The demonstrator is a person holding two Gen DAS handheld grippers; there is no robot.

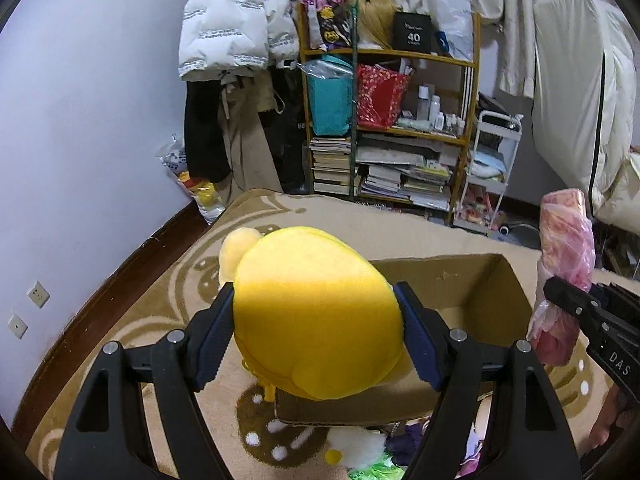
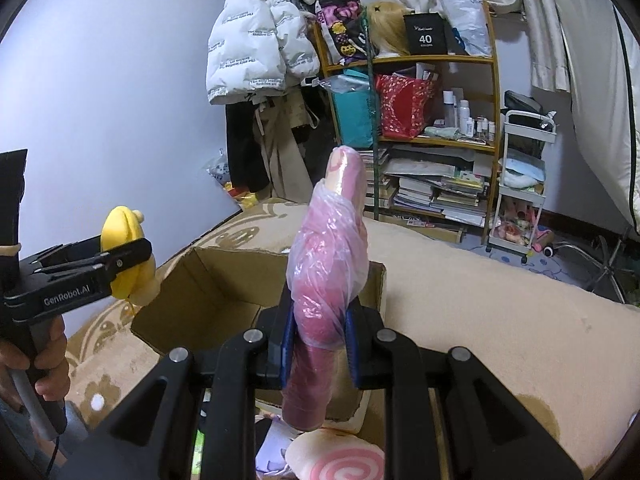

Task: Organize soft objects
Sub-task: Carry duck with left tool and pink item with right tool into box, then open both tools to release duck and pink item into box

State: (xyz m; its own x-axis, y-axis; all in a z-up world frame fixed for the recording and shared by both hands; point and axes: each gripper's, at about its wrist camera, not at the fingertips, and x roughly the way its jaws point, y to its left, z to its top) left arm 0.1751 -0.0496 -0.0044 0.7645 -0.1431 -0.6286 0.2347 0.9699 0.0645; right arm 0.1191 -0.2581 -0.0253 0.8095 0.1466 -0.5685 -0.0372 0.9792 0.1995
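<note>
over the open cardboard box (image 1: 472,280), left gripper (image 1: 320,336) pinches a yellow plush (image 1: 316,312); right gripper (image 2: 318,344) pinches a plastic-wrapped pink plush (image 2: 332,264).

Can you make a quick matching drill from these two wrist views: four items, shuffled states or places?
Items:
1. yellow plush
2. pink wrapped plush
3. cardboard box
4. white puffer jacket

States:
A. open, on the patterned blanket
B. clamped in the right tool
C. hanging beside the shelf
D. clamped in the left tool

Pairs: 1-D, 2-B, 3-A, 4-C
</note>
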